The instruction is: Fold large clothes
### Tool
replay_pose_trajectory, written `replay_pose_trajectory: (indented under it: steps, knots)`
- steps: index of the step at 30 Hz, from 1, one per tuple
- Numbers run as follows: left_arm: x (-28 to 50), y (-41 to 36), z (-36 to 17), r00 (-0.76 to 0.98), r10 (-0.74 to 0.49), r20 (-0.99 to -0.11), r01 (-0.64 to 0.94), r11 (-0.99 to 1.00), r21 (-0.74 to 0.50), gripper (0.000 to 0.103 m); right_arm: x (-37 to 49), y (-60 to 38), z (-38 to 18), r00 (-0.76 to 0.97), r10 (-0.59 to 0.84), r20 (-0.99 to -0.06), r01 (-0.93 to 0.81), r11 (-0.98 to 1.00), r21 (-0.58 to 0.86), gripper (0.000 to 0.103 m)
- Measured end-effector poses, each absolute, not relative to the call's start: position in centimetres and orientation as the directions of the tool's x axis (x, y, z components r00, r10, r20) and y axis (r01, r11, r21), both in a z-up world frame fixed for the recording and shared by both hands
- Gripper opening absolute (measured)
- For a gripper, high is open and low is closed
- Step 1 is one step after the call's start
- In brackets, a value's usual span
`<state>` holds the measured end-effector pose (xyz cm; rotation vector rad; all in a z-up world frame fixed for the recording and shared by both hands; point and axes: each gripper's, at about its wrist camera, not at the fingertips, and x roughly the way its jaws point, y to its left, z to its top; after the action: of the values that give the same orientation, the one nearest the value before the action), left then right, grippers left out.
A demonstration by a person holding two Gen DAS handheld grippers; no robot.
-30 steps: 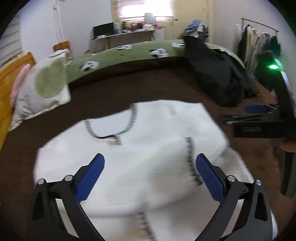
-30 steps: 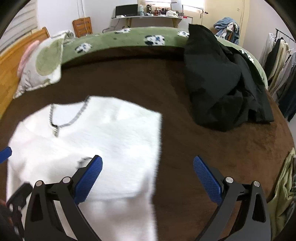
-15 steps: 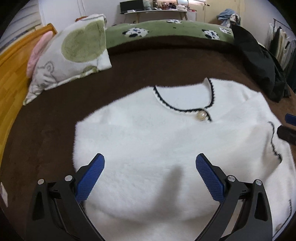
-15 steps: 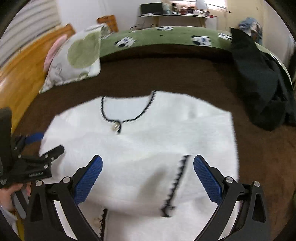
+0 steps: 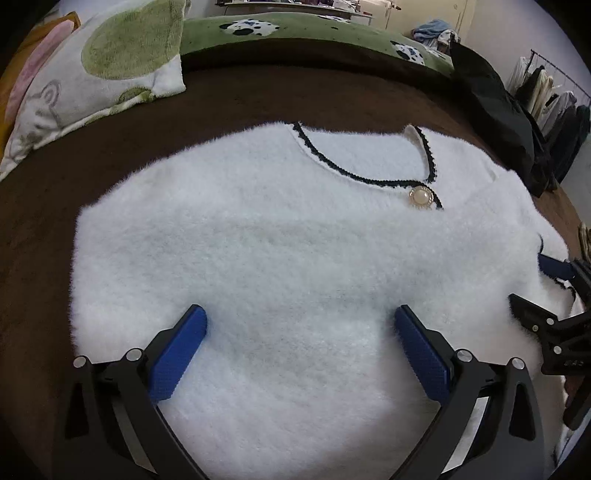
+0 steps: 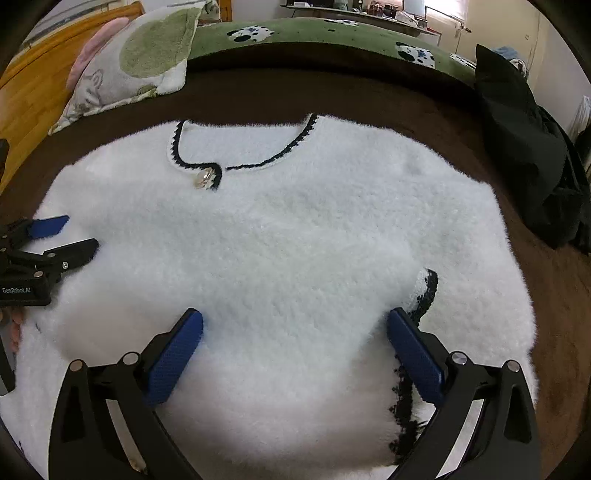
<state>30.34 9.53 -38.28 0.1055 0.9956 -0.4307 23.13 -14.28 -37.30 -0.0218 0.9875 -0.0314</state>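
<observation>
A green-spotted white pillow (image 5: 92, 70) lies at the far left corner of the brown bedspread (image 5: 44, 206). My left gripper (image 5: 300, 345) hangs spread wide, gripping nothing, over the fluffy white black-trimmed sweater (image 5: 280, 236) lying mid-bed. My right gripper (image 6: 294, 347) gapes empty over the sweater's right half. A crumpled black jacket (image 6: 528, 155) sits at the right edge.

Both views sharp, no motion blur. Soft dim indoor light; bright window (image 6: 439, 9) glare at top of right wrist view. White sweater (image 5: 295, 258) near overexposed, faint shadow at its bottom edge. Strong fisheye bending, black vignette in corners.
</observation>
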Motion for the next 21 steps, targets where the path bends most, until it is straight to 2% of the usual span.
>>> replay_pose_trajectory:
  steps: [14,21]
  knots:
    - [30.3,9.5,-38.2,0.479,-0.293,-0.827,0.378,0.919,-0.107,0.098,23.4,-14.3,-37.3,0.544,-0.032,-0.838,0.009,0.999,-0.033,0.098]
    - [29.5,10.1,-36.2,0.451,-0.278,-0.848,0.339,0.932,-0.125,0.096,22.0,-14.8,-33.8,0.561,-0.012,-0.828,0.027,1.000,0.004,0.097]
